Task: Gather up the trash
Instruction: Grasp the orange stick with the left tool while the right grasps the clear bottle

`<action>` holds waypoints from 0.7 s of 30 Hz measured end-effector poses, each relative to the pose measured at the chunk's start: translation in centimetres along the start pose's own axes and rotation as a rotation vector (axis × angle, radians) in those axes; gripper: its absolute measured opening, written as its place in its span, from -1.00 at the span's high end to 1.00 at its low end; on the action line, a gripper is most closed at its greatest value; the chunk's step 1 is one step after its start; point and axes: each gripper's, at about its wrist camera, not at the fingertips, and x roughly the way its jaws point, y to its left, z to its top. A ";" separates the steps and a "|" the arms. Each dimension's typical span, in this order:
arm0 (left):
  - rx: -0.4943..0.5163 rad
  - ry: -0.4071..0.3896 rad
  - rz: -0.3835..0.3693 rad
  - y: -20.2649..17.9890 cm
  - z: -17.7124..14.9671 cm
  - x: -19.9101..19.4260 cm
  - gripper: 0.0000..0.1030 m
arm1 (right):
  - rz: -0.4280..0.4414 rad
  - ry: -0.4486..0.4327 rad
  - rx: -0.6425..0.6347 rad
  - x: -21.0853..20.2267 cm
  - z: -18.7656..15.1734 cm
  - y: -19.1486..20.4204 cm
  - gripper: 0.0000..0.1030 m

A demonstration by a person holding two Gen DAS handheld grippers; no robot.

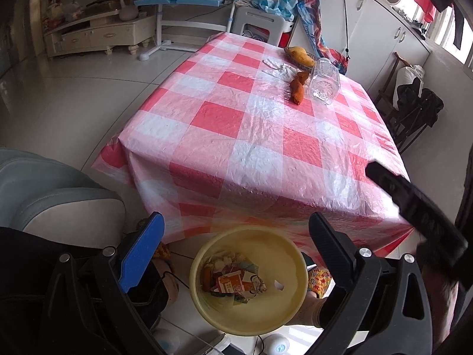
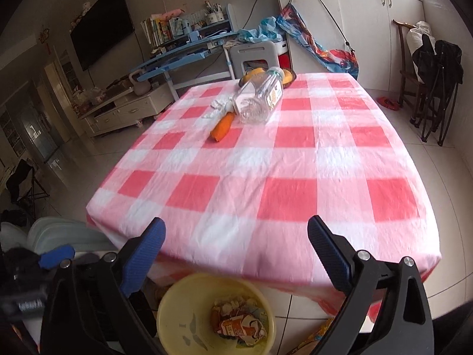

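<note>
checked tablecloth (image 2: 295,153), blue desk (image 2: 177,56), television (image 2: 103,26), white cabinets (image 2: 369,14)

Can't see the bin (image 2: 189,325) bottom: right wrist view cuts its lower rim at the frame edge. Wrappers (image 1: 233,284) inside overlap, print too small to read. Left view: a dark motion-blurred bar (image 1: 414,207) crosses the tablecloth (image 1: 236,136) corner. Fruit (image 2: 257,72) at the far edge mostly hidden behind the bottle (image 2: 260,97).

Checked-cloth table (image 2: 266,177) bears bottle (image 2: 260,97), orange peel (image 2: 221,127), tissue (image 2: 220,105).
</note>
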 end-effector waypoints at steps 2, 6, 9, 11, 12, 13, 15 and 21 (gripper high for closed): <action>0.002 -0.001 0.006 -0.1 0.6 0.2 -0.84 | -0.009 -0.010 -0.021 1.5 2.6 0.2 -0.80; 0.009 -0.009 0.008 -0.5 1.4 0.3 -0.84 | -0.050 -0.011 -0.050 5.6 8.0 0.3 -0.80; 0.028 -0.012 0.004 -1.2 1.7 0.3 -0.84 | -0.098 0.011 -0.058 9.2 11.2 0.2 -0.80; 0.052 -0.015 -0.002 -1.7 2.1 0.2 -0.84 | -0.126 0.051 -0.066 11.9 12.8 -0.1 -0.80; 0.067 -0.016 -0.004 -1.9 2.4 0.2 -0.84 | -0.140 0.067 -0.069 13.0 13.3 -0.3 -0.80; 0.081 -0.016 -0.008 -2.1 2.8 0.1 -0.84 | -0.156 0.084 -0.074 14.2 13.7 -0.5 -0.80; 0.098 -0.010 -0.021 -2.3 4.3 0.3 -0.84 | -0.173 0.110 -0.084 15.8 14.1 -1.0 -0.79; 0.070 -0.031 -0.026 -2.2 10.7 1.8 -0.84 | -0.098 0.158 -0.112 16.3 13.3 -3.7 -0.35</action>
